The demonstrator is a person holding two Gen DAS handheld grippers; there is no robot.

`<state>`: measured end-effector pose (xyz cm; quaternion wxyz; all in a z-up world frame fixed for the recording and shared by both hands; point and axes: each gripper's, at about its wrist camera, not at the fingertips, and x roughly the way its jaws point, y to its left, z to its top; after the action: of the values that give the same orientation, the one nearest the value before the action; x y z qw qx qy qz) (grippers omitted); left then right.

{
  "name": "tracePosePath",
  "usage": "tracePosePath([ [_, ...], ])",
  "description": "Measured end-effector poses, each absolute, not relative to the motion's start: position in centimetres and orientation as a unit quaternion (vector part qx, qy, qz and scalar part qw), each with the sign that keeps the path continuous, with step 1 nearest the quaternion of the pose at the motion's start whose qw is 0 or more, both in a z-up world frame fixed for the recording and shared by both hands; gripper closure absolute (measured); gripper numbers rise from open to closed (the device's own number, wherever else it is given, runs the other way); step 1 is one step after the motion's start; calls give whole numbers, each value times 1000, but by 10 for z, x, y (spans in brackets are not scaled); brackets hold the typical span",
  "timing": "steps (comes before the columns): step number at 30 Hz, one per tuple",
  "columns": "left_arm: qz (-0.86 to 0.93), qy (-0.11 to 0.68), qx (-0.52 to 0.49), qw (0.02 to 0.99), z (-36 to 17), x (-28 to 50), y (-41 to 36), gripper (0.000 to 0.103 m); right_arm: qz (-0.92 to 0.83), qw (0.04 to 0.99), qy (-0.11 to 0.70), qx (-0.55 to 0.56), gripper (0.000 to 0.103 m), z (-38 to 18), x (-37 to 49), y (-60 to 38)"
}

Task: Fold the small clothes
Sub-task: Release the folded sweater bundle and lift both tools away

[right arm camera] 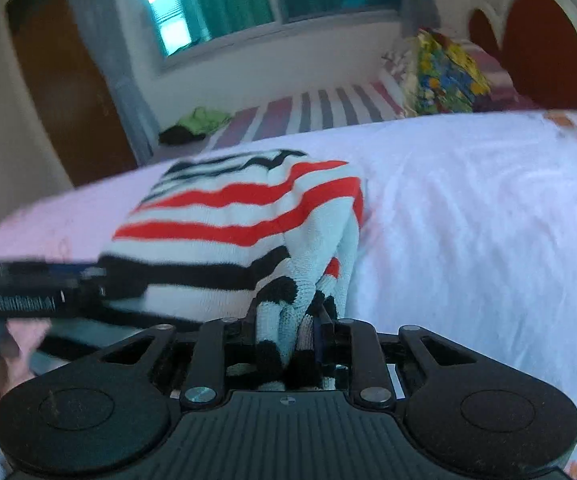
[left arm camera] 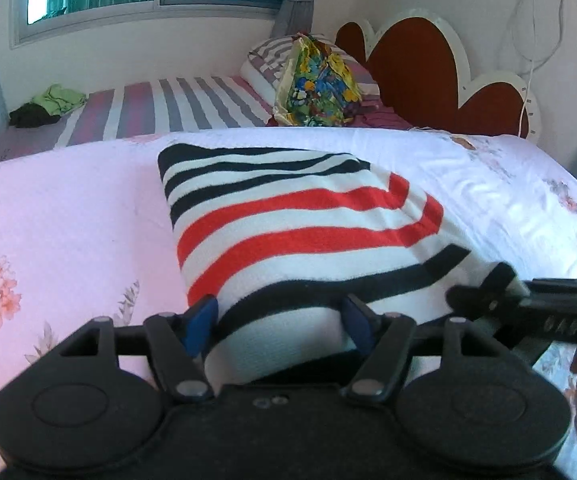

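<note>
One striped garment (left arm camera: 296,216), white with red and black bands, lies folded on my pink floral bedsheet (left arm camera: 68,216). My right gripper (right arm camera: 312,328) is pinched tight on a bunched corner of it, the cloth squeezed between the two fingers. My left gripper (left arm camera: 278,320) stands wide, its two blue pads (left arm camera: 198,322) straddling the near edge of the cloth without clamping it. Beyond lies a second bed with a striped sheet (left arm camera: 160,108), carrying one colourful patterned bag (left arm camera: 316,84), a striped pillow (left arm camera: 272,56) and one small heap of green and dark clothes (left arm camera: 50,106). One scalloped red headboard (left arm camera: 420,68) stands at the wall.
</note>
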<state>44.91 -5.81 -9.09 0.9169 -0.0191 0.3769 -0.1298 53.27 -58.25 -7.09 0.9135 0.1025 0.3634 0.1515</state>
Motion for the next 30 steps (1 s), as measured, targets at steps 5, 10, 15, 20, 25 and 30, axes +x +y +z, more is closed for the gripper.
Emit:
tracePosePath([
  [5, -116, 344, -19, 932, -62, 422, -40, 39, 119, 938, 313, 86, 66, -23, 505, -608],
  [10, -111, 353, -22, 929, -65, 401, -33, 43, 163, 937, 307, 32, 79, -6, 481, -581],
  [15, -94, 364, -26, 927, -76, 398, -32, 42, 137, 934, 328, -33, 103, -30, 482, -558],
  [20, -86, 377, -25, 922, -93, 392, -31, 39, 112, 922, 368, -38, 103, -70, 489, -567],
  [25, -81, 383, -35, 920, -91, 387, -28, 41, 76, 924, 373, -40, 103, -72, 484, -576],
  [30, -73, 339, -46, 937, -70, 360, -18, 43, 112, 949, 292, -35, 103, -34, 453, -568],
])
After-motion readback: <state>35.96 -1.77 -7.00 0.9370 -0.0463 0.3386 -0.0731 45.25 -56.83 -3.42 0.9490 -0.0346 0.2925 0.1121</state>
